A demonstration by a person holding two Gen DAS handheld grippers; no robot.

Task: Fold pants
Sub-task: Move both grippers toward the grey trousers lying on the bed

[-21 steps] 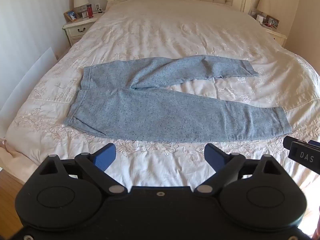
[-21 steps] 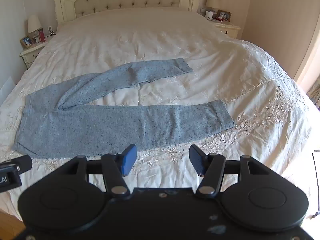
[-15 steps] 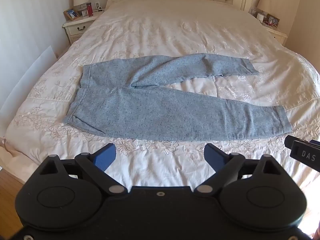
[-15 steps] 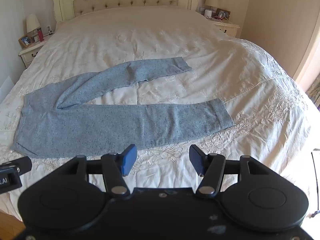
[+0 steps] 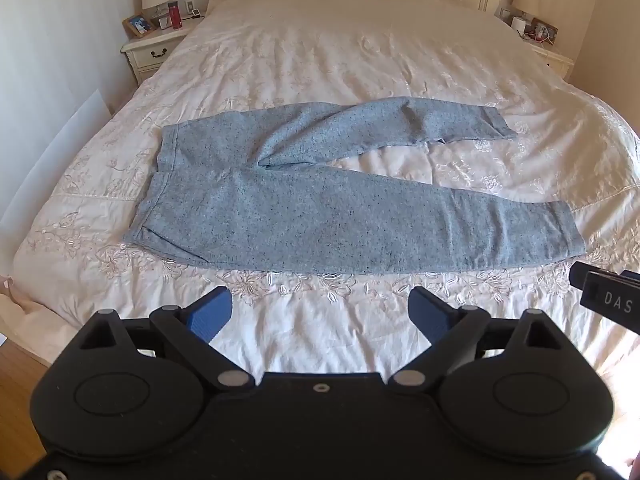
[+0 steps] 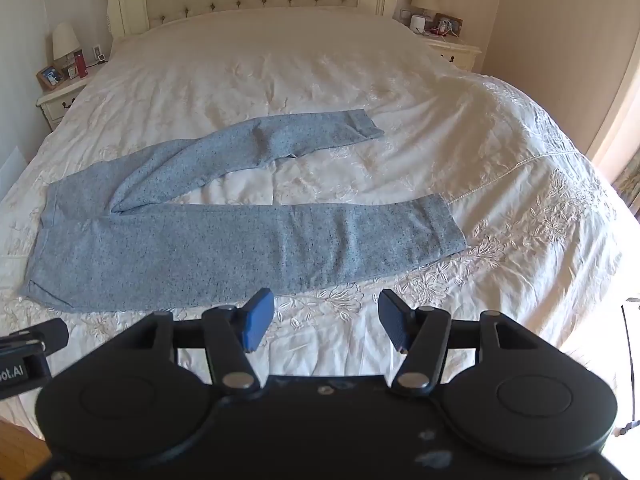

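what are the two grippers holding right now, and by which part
Nothing. The left gripper and right gripper both hang open above the white embroidered bedspread, short of the speckled grey-blue knit pants lying flat.

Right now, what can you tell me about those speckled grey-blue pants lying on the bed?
The speckled grey-blue knit pants lie flat and unfolded across the cream embroidered bedspread, waistband to the left, cuffed legs to the right. The near leg runs straight; the far leg angles away, rumpled near the crotch, leaving a wedge of bedspread between. Neither the left gripper nor the right gripper touches them.
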